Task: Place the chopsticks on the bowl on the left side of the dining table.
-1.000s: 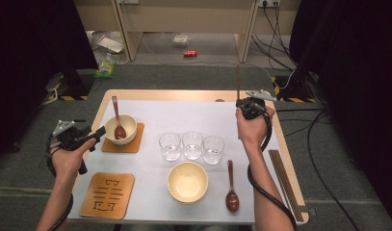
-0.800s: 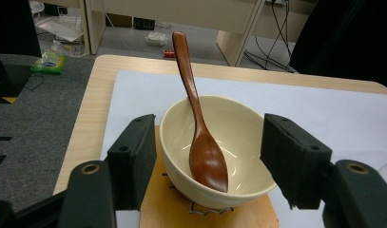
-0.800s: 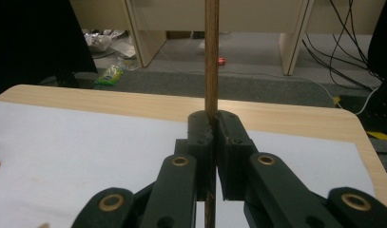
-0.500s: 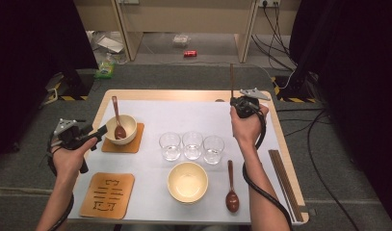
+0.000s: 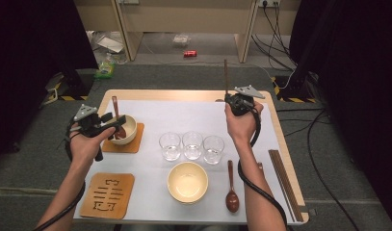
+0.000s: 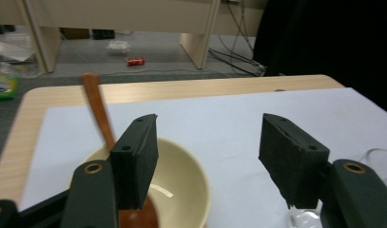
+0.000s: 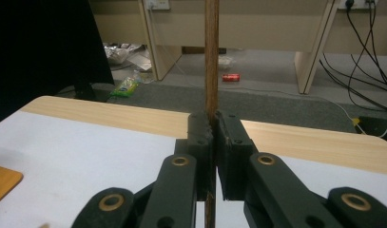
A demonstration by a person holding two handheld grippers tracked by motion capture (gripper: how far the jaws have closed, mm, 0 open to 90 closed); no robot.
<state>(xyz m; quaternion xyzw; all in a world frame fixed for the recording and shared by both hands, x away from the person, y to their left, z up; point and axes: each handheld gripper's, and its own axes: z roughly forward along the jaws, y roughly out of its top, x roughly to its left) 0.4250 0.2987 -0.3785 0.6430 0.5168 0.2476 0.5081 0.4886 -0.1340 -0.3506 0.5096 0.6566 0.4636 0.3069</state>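
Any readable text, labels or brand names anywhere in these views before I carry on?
None can be read.
Carved wooden coaster: cut-out strokes like a character, not legible.
Red can on the floor: print too small and blurred.
Green packet on the floor: print too blurred.

We are looking at a wooden table (image 5: 282, 132) wearing a white sheet (image 5: 184, 118); lying on it are two wooden coasters (image 5: 107, 195), three glasses (image 5: 192, 145), a cream bowl (image 5: 187, 182), a spoon (image 5: 231, 190) and chopsticks (image 5: 282, 180)
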